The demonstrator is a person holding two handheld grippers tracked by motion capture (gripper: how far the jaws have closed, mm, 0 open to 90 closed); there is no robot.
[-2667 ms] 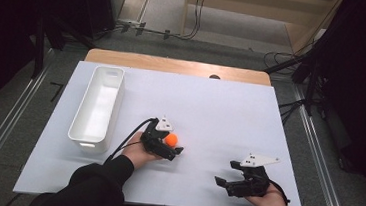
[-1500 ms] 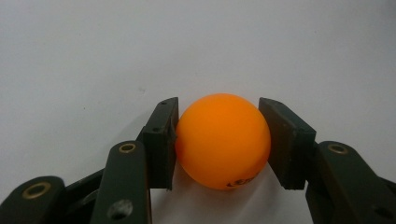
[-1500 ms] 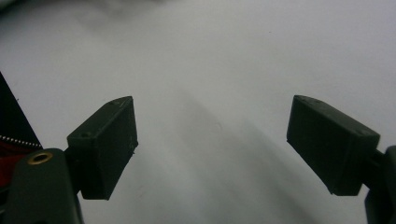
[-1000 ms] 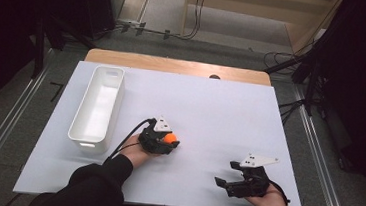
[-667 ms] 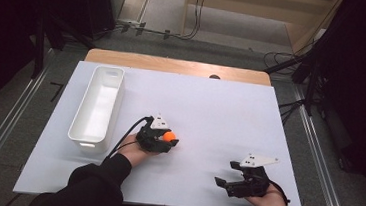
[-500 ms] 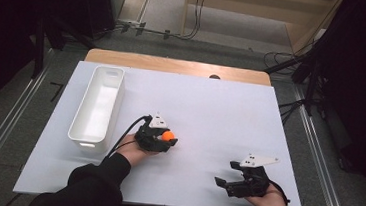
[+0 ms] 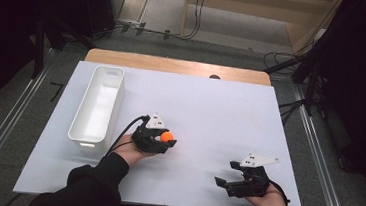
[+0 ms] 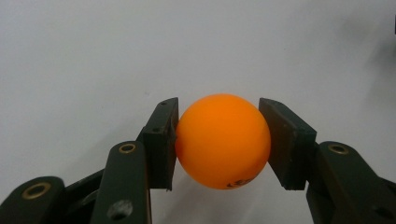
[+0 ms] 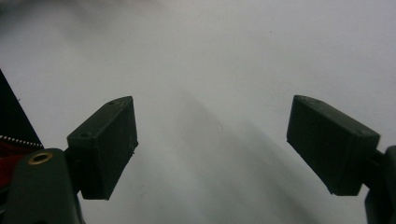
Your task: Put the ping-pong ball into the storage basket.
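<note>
One orange ball [image 7: 167, 137], one white bin [image 7: 97, 109] and two claws were on the white worktop [image 7: 210, 110]. The bin, long and narrow, stood at the left of centre in the high view, running from the upper left down toward the middle, and it was empty as far as could be seen. A black cable [image 7: 123, 134] trailed from the left claw [image 7: 168, 143] toward the bin's lower end. Nothing lay between the ball and the bin. The right claw [image 7: 225, 178] sat at the lower right of the high view, well apart from the ball, with a grey three-cornered plate on top; in the right gripper view its jaws stood wide apart with nothing but bare worktop between them. The ball lay just left of centre in the high view, near the bin's lower right corner. In the left gripper view, the left claw's two pads [image 8: 161, 140] pressed against the ball's opposite sides, gripping it at mid-height.
</note>
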